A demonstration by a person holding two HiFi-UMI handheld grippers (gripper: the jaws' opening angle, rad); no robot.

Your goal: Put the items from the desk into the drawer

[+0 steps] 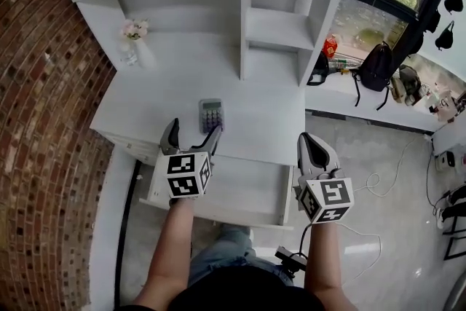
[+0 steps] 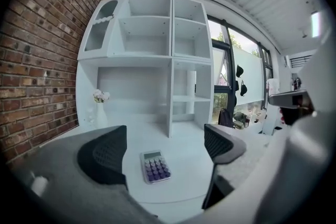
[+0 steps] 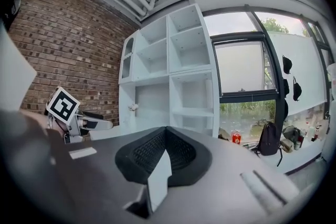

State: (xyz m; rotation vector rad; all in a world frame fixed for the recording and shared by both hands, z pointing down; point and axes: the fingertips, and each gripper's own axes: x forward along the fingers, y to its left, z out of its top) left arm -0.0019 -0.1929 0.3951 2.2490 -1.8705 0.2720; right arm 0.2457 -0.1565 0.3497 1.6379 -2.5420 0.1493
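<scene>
A flower vase [image 1: 132,40] stood far beyond the jaws, at the back of the desk [image 1: 145,109]. Nothing blocked the calculator [image 1: 211,115], which lay just ahead of the left gripper's [image 1: 194,133] wide-open jaws. The right gripper [image 1: 314,149] pointed nearly level beside the open drawer [image 1: 247,193], its jaws closed and empty.

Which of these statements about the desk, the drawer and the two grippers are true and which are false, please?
1. The calculator lies on the desk. True.
2. The drawer is shut. False: it stands pulled out below the desk's front edge.
3. The left gripper grips the calculator. False: its jaws stand apart, and the calculator lies flat on the desk ahead of them, untouched.
4. The right gripper has its jaws together with nothing between them. True.
5. A vase of flowers stands at the back left of the desk, near the brick wall. True.
</scene>
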